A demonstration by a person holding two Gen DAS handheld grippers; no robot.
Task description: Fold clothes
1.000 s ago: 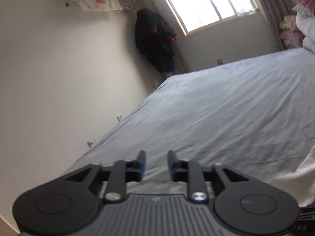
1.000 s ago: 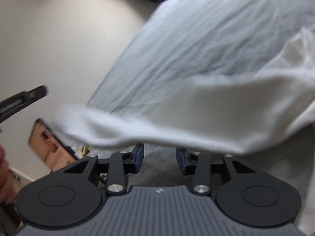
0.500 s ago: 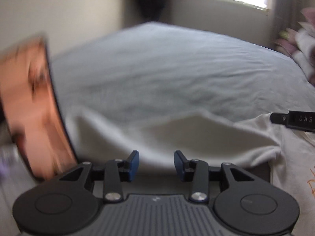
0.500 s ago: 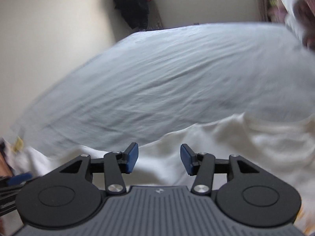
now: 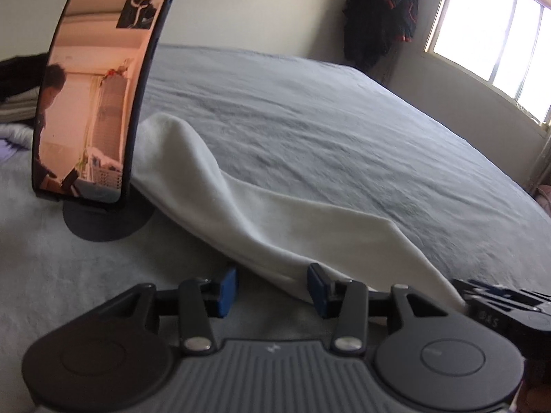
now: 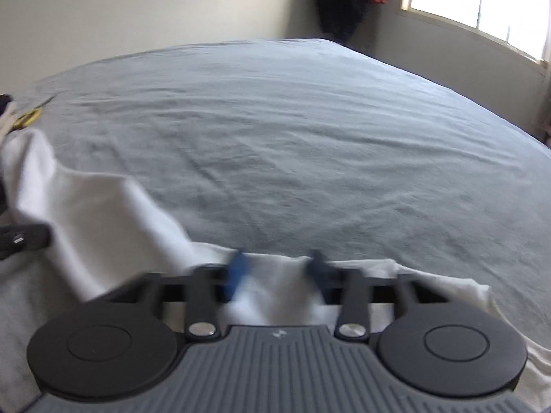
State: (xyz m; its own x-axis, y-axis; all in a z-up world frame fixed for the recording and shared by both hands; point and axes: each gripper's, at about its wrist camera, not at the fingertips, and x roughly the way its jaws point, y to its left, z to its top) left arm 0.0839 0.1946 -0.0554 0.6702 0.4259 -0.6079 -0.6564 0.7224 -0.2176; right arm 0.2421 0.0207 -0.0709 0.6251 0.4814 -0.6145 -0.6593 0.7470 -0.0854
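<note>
White garment (image 5: 261, 213): on the grey bed (image 5: 344, 137), near edge, just right of the phone stand (image 5: 103, 223); one end humped up right behind the stand, the rest running in a long ridge away from it toward the right gripper (image 5: 499, 304).

Bed sheet lightly creased, bare beyond the stand as far as the pale wall. Window (image 5: 499, 34) bright at far right of the stand; dark coat (image 5: 378, 17) hung in the corner beside it. Stacked dark and pale clothes (image 5: 17, 103) left of the stand. Upright screen on the stand, hiding part of the garment's hump.

Left gripper (image 5: 272, 289): fingers apart and opening, garment edge between them, not pressed. Right gripper fingers (image 6: 237, 272) blurred in own view, closing on a fold; from the left wrist view, cloth drawn to a point and pinched there.
</note>
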